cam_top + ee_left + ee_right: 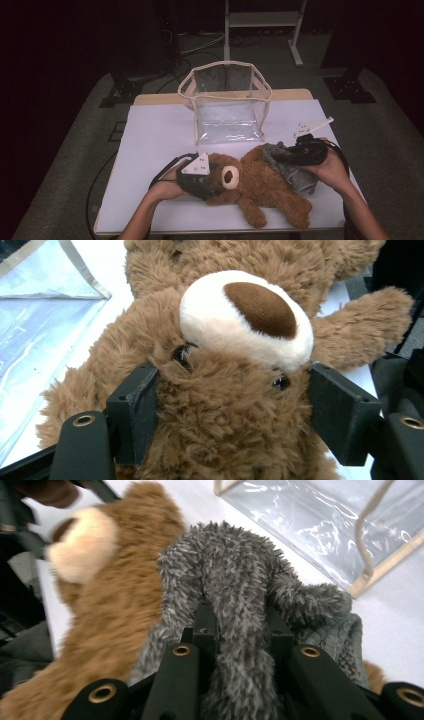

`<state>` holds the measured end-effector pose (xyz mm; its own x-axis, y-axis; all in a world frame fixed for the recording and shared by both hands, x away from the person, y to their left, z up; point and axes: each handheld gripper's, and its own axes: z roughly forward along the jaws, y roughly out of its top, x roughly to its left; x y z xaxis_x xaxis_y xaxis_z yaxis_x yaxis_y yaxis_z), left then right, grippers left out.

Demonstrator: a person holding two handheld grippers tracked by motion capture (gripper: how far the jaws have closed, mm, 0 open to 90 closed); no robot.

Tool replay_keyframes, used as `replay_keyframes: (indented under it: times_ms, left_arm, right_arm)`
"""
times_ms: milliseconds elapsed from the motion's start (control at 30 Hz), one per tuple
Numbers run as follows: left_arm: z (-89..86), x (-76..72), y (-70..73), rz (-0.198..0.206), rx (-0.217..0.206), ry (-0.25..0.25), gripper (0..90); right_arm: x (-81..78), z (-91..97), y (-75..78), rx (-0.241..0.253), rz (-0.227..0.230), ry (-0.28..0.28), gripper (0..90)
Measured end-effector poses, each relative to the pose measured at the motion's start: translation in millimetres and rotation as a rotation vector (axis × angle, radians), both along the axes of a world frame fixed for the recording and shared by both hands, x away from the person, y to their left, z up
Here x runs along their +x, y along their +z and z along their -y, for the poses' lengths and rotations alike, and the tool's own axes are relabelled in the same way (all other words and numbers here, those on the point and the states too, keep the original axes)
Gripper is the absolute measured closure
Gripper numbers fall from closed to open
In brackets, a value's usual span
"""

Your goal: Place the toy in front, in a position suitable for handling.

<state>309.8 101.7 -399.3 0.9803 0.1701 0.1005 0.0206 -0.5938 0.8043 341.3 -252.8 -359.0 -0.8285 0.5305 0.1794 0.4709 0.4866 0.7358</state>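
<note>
Dim lab: floor cables (200,46), stand legs (296,47).

A white sheet (155,135) covers a pale wooden table (160,98), whose far edge shows as a bare strip beyond the sheet. The table stands on grey carpet (65,150). Behind it rise the legs of a white metal frame (227,30) (its upper part cut off by the picture's edge), with cables (200,45) lying on the floor beside it. Black stand feet (350,87) rest near the table's far corners.
</note>
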Motion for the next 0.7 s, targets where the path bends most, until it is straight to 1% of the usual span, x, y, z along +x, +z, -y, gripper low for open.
replay_keyframes:
  times_ms: [67, 100, 133, 200, 233, 267, 367, 400, 433, 600, 700]
  left_arm:
    - [0.7, 1.1, 0.1, -0.001, -0.001, 0.009, 26.8]
    - [0.8, 1.4, 0.1, 0.0, -0.003, 0.013, 26.8]
    - [1.1, 1.8, -0.1, -0.002, -0.007, 0.02, 26.8]
    - [0.9, 2.8, -0.5, -0.005, -0.015, 0.031, 26.7]
    - [0.3, 3.5, -0.6, -0.003, -0.019, 0.037, 26.5]
    - [-0.1, 3.8, -0.7, -0.004, -0.02, 0.038, 26.4]
    - [-1.8, 4.4, 0.7, 0.004, -0.014, 0.039, 25.3]
    - [-2.7, 4.5, 1.7, 0.009, -0.008, 0.037, 24.8]
    - [-3.9, 4.5, 2.9, 0.011, -0.008, 0.038, 24.5]
    - [-15.1, 7.2, 8.2, 0.014, -0.014, 0.052, 24.3]
    - [-21.8, 8.9, 6.6, -0.001, -0.016, 0.068, 24.7]
  right_arm:
    - [-6.3, -5.1, 4.7, 0.008, 0.013, 0.025, 73.6]
    - [-10.0, -11.0, 7.4, 0.02, 0.019, 0.049, 73.7]
    - [-12.2, -15.3, 8.9, 0.024, 0.022, 0.065, 73.7]
    - [-18.8, -30.7, 12.3, 0.032, 0.039, 0.114, 73.7]
    - [-20.3, -35.6, 12.9, 0.036, 0.039, 0.134, 73.7]
    - [-23.0, -43.7, 13.1, 0.035, 0.042, 0.156, 73.6]
    - [-26.1, -57.4, 8.7, 0.011, 0.047, 0.185, 73.6]
    - [-26.1, -59.8, 5.8, -0.005, 0.051, 0.183, 73.7]
    - [-25.2, -60.2, 3.1, -0.007, 0.047, 0.18, 73.8]
    - [-15.5, -48.4, -3.3, 0.017, 0.036, 0.144, 74.0]
    - [-10.2, -43.5, -4.7, 0.028, 0.025, 0.129, 74.0]
